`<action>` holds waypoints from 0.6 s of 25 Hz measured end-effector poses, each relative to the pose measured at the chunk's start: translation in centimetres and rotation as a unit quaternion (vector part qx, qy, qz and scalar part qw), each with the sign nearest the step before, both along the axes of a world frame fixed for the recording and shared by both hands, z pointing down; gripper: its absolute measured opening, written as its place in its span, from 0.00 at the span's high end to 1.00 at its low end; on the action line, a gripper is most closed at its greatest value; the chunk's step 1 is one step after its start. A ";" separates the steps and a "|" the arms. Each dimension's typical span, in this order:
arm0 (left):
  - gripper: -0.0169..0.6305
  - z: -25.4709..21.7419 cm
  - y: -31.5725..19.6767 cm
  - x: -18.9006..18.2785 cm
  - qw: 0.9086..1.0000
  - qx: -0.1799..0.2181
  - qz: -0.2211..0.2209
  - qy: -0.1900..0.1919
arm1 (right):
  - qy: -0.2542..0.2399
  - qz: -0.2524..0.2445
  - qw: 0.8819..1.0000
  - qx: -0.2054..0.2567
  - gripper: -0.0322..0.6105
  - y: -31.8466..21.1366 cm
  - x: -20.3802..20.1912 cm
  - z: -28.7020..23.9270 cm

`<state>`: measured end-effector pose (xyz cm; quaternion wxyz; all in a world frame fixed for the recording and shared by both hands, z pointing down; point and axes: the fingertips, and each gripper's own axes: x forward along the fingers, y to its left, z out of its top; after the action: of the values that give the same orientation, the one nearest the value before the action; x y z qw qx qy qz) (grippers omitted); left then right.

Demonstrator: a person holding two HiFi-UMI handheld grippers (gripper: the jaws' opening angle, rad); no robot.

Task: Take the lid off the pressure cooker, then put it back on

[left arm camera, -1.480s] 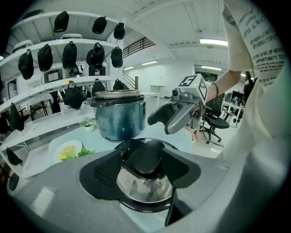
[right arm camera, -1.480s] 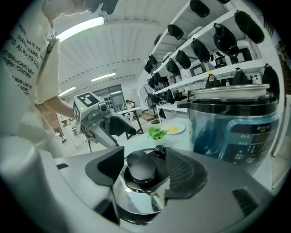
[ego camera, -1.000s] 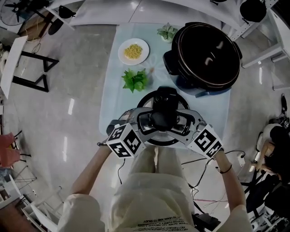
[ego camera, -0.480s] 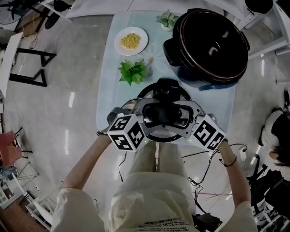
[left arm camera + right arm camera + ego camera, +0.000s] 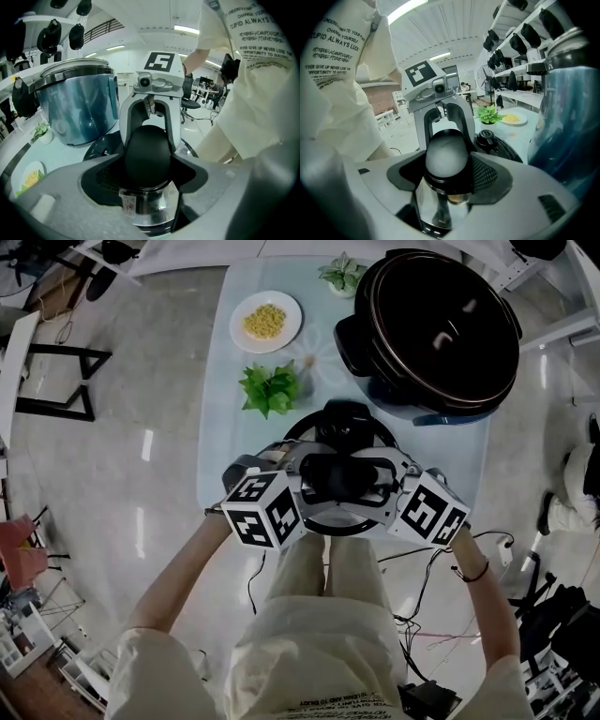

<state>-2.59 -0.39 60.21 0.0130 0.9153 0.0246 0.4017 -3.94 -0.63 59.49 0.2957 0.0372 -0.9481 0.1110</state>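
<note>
Both grippers on the lid (image 5: 349, 432), one from each side, facing each other across its knob (image 5: 339, 474)

- Left gripper (image 5: 147, 169): jaws closed in round the knob and the stem under it, dark pads snug against it on both sides, no slack visible
- Right gripper (image 5: 446, 171): same hold from the opposite side, jaws drawn in tight on the knob; each gripper's marker cube shows in the other's view

Lid: round, dark and glossy, with a rounded black knob on a shiny metal stem. A small white sticker with red print sits on the stem. A black valve (image 5: 486, 137) stands up from the lid's far side. The lid is level, at the near edge of the table (image 5: 220, 442), just in front of my body. I cannot tell if it rests on the table or hangs just above it

Cooker (image 5: 441, 324): at the far right of the table, well apart from the lid, open, with a dark inside and a metal rim; from the gripper views its wall reads shiny blue

Also on the table: a green leafy plant (image 5: 270, 388) just beyond the lid, a white plate (image 5: 266, 321) of yellow food behind it, a small potted plant (image 5: 341, 276) at the far edge beside the cooker
</note>
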 end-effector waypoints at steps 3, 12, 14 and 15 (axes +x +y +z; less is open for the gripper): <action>0.54 0.0 0.1 0.1 1.000 -0.003 0.018 0.003 | -0.002 -0.003 1.000 -0.005 0.50 0.0 -0.1 0.0; 0.54 0.1 0.1 0.2 0.999 -0.004 0.033 0.009 | 0.009 -0.022 1.000 -0.007 0.52 0.1 -0.2 0.3; 0.54 0.2 0.1 0.3 0.999 -0.005 0.032 0.009 | 0.016 -0.029 0.999 -0.009 0.52 0.2 -0.3 0.3; 0.54 0.2 0.1 0.2 0.999 -0.005 0.032 0.008 | 0.018 -0.030 0.999 -0.010 0.52 0.2 -0.3 0.4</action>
<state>-2.36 -0.27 60.40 0.0044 0.9173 0.0554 0.3944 -4.24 -0.42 59.88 0.3164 0.0079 -0.9421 0.1108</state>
